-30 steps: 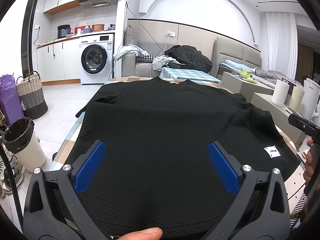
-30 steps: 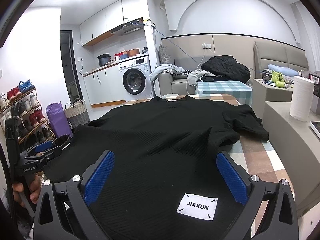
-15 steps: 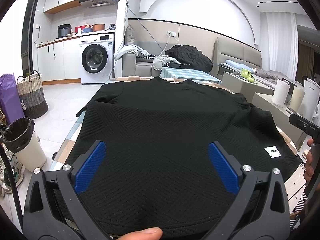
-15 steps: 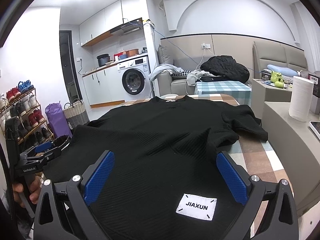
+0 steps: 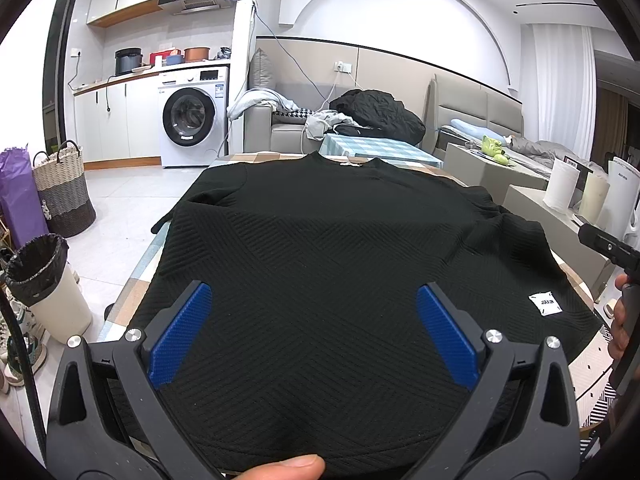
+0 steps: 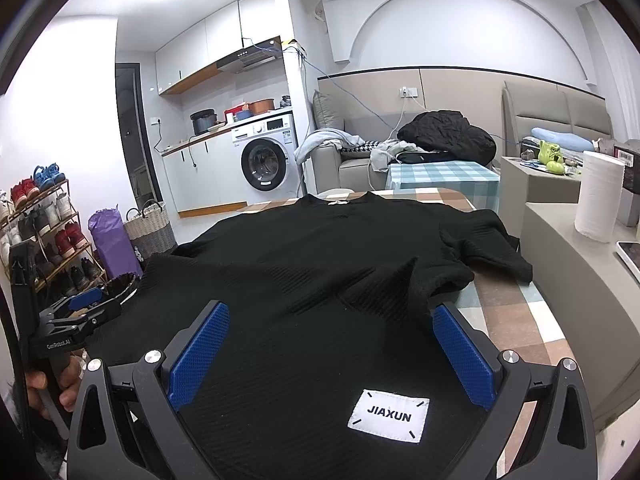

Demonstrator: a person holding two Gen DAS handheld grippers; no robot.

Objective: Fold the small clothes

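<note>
We are in a small flat: at the upper left of the left wrist view a washing machine (image 5: 188, 120) stands under white cupboards, a woven basket (image 5: 62, 192) and a lined bin (image 5: 48, 280) sit at the far left, and a grey sofa (image 5: 360, 128) with heaped clothes runs across the top centre. In the middle, the black shirt (image 5: 320, 248) lies spread flat on a table with a checked cloth (image 6: 516, 308), neckline at the top of the frame and hem at the bottom, so its long axis runs straight away from both tools.

Our left gripper (image 5: 312, 328) is spread wide over the hem near the shirt's left corner, holding nothing. Our right gripper (image 6: 330, 354) is likewise wide and empty, hovering over the white label (image 6: 388, 416) near the right corner. Each hand looks about equally near its own corner. On the right, one sleeve (image 6: 484, 240) lies rumpled, and a paper roll (image 6: 598, 196) stands beyond on a low counter.
</note>
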